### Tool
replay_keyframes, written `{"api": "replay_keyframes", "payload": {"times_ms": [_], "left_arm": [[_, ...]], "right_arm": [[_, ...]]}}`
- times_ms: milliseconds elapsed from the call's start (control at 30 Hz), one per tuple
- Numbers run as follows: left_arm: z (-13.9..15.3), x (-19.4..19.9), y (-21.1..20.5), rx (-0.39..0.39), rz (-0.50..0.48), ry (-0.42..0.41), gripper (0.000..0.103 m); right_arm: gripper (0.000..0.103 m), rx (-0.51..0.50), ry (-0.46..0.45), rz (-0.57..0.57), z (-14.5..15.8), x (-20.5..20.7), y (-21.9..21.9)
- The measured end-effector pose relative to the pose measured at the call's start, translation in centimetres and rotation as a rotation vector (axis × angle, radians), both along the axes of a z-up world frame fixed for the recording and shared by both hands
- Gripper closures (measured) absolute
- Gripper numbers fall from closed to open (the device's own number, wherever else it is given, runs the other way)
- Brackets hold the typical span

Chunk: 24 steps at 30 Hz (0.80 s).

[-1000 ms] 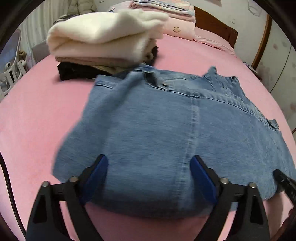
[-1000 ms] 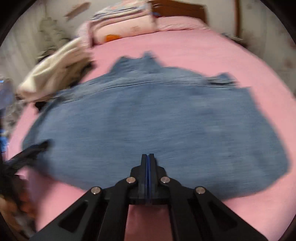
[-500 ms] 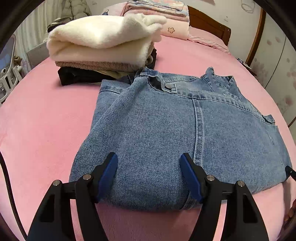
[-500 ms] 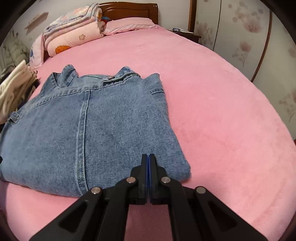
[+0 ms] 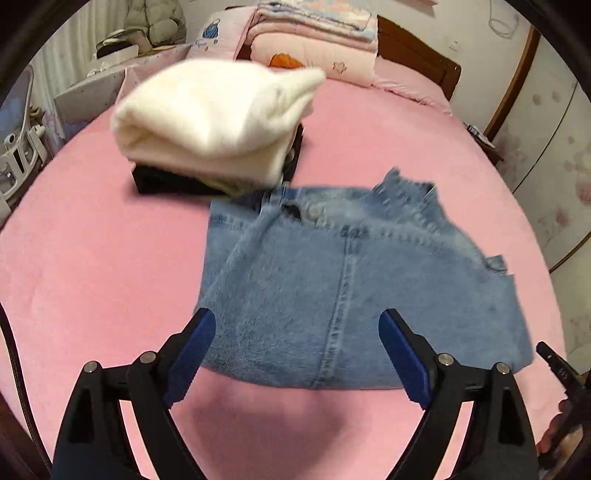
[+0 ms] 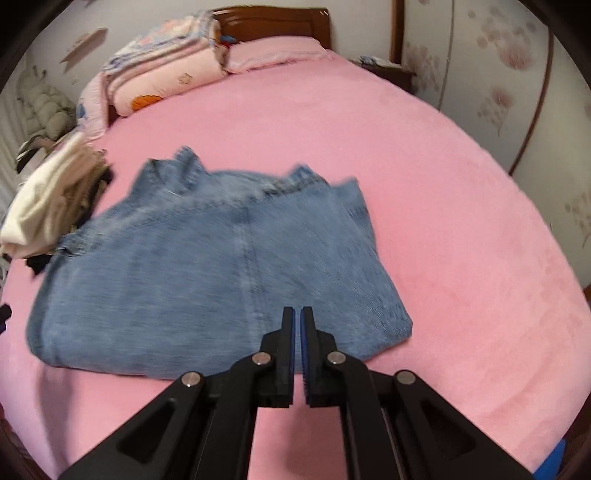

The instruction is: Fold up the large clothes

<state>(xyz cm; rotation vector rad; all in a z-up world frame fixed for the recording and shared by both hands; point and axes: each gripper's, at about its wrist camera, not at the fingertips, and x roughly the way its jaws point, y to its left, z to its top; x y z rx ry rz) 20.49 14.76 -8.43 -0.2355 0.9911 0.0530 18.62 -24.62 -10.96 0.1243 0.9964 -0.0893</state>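
Folded blue jeans (image 5: 343, 280) lie flat on the pink bed (image 5: 92, 266), waistband at the far side. My left gripper (image 5: 295, 339) is wide open and empty, hovering above the near folded edge. In the right wrist view the jeans (image 6: 207, 273) lie ahead and to the left. My right gripper (image 6: 296, 321) hangs over their near edge with its jaws almost together, a thin gap between the blue pads, holding nothing. The tip of the right gripper shows at the right edge of the left wrist view (image 5: 554, 360).
A stack of folded clothes with a cream fleece on top (image 5: 214, 122) sits just beyond the jeans on the left; it also shows in the right wrist view (image 6: 48, 199). Folded quilts (image 6: 162, 77) and a wooden headboard (image 6: 273, 22) are at the bed's far end.
Both grippers have pulled back and up from the jeans. The left jaws have opened wider. The right jaws have parted to a thin gap and swung left toward the jeans' middle.
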Motion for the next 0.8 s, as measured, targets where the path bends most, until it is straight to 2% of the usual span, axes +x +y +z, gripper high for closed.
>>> {"api": "replay_keyframes", "payload": {"times_ms": [133,233,300,400,533,700,800], "left_arm": [[3.8,-1.0,-0.1,-0.01,0.004,-0.048,0.009],[4.6,-2.0,0.4,-0.055,0.014,-0.076,0.008],[4.1,-2.8,1.1,-0.106,0.022,-0.076,0.008],[1.9,-4.1,2.4,-0.176,0.054,-0.06,0.008],[-3.2,-5.5,4.4,-0.291,0.095,-0.022,0.008],[-10.5,-5.5,5.9,-0.402,0.144,0.033,0.008],[-13.4,-4.7,6.6,-0.451,0.175,0.034,0.008]], "right_arm": [[0.1,0.008,-0.07,0.062,3.3,-0.3,2.9],[0.1,0.013,-0.114,0.09,4.7,-0.3,4.8],[0.1,0.015,-0.143,0.111,5.5,-0.4,6.3],[0.1,-0.003,-0.186,0.138,5.9,-0.3,8.6],[0.1,-0.007,-0.228,0.155,5.1,-0.4,11.4],[0.1,0.037,-0.218,0.171,1.6,0.7,14.1],[0.1,0.048,-0.186,0.184,-0.8,1.7,15.6]]}}
